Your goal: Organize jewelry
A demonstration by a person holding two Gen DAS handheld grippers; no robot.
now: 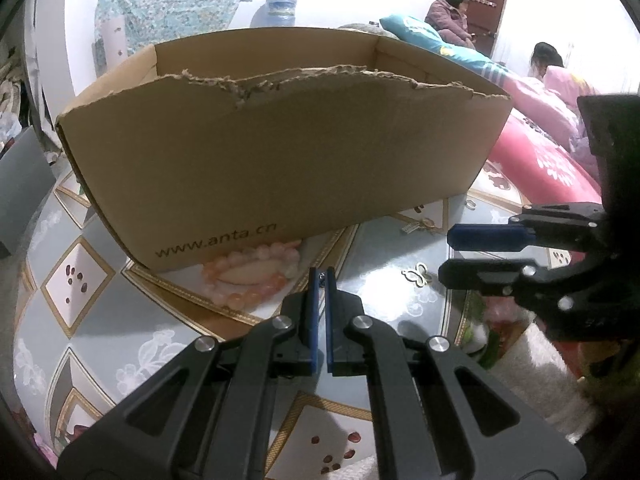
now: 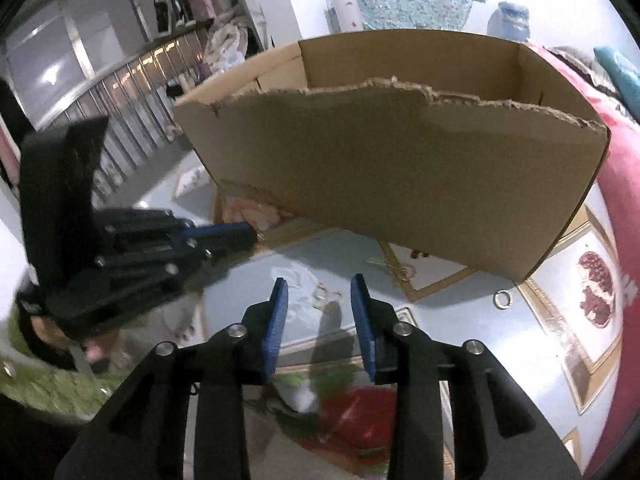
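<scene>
A torn-rimmed cardboard box (image 1: 280, 152) (image 2: 400, 168) stands on the patterned table. A pink bead bracelet (image 1: 248, 276) (image 2: 252, 210) lies against its near wall. My left gripper (image 1: 320, 274) (image 2: 254, 234) is shut just short of the bracelet; I cannot make out anything between its pads. My right gripper (image 2: 320, 284) (image 1: 444, 254) is open and hangs over a small gold butterfly piece (image 2: 326, 296) (image 1: 418, 274), which lies on the table beyond its fingertips. A ring (image 2: 502, 300) (image 1: 472, 203) and a small gold chain piece (image 2: 394, 268) (image 1: 418, 226) lie near the box's base.
The glossy tablecloth (image 1: 80, 280) bears pomegranate pictures. A pink quilt (image 1: 540, 148) lies to the right of the box, with two people (image 1: 452, 16) seated far behind. A metal railing (image 2: 132, 80) runs at the left. A green fuzzy edge (image 2: 40, 380) borders the table.
</scene>
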